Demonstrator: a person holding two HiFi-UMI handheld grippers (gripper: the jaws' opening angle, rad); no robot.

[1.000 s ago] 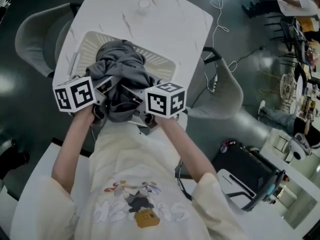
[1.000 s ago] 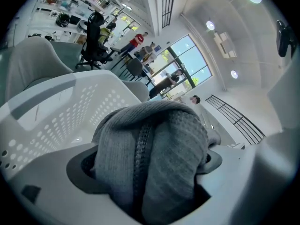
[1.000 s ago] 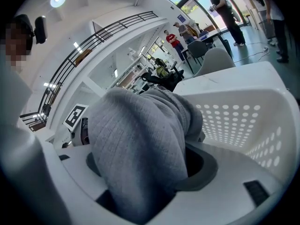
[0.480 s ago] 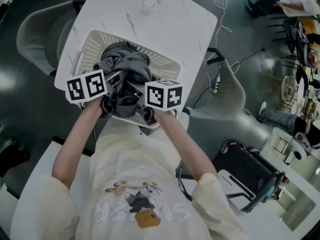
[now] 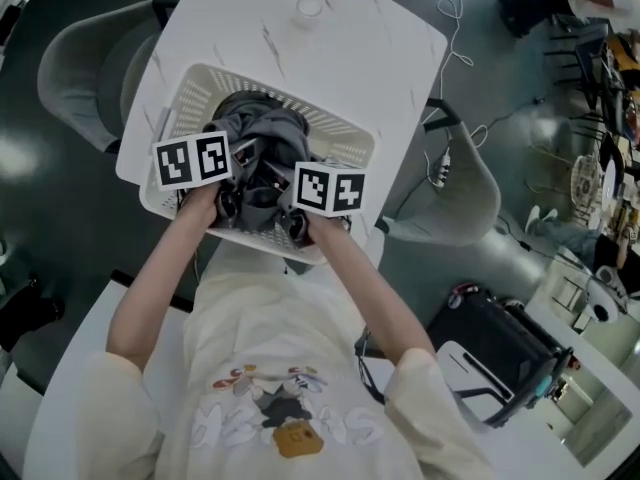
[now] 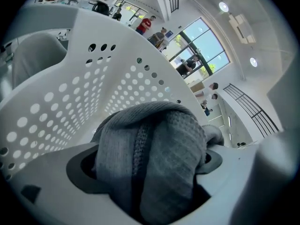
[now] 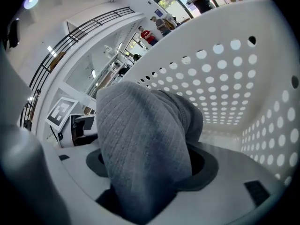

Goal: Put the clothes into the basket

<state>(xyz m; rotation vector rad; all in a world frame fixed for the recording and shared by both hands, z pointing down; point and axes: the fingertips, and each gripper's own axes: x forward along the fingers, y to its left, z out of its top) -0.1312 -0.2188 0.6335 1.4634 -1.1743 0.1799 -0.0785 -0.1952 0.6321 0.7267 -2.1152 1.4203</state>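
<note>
The grey knitted garment (image 5: 262, 133) is bunched down inside the white perforated laundry basket (image 5: 197, 93). The basket stands at the near edge of the white marbled tabletop (image 5: 335, 43). The left tool (image 5: 243, 160) and right tool (image 5: 277, 176), side by side over the basket's near wall, are each clamped on a fold of the garment.

Dark glossy floor (image 5: 60, 218); white marbled table (image 5: 345, 53) top centre, grey chairs (image 5: 75, 68) flanking it; bright tall windows (image 6: 200, 43).
</note>
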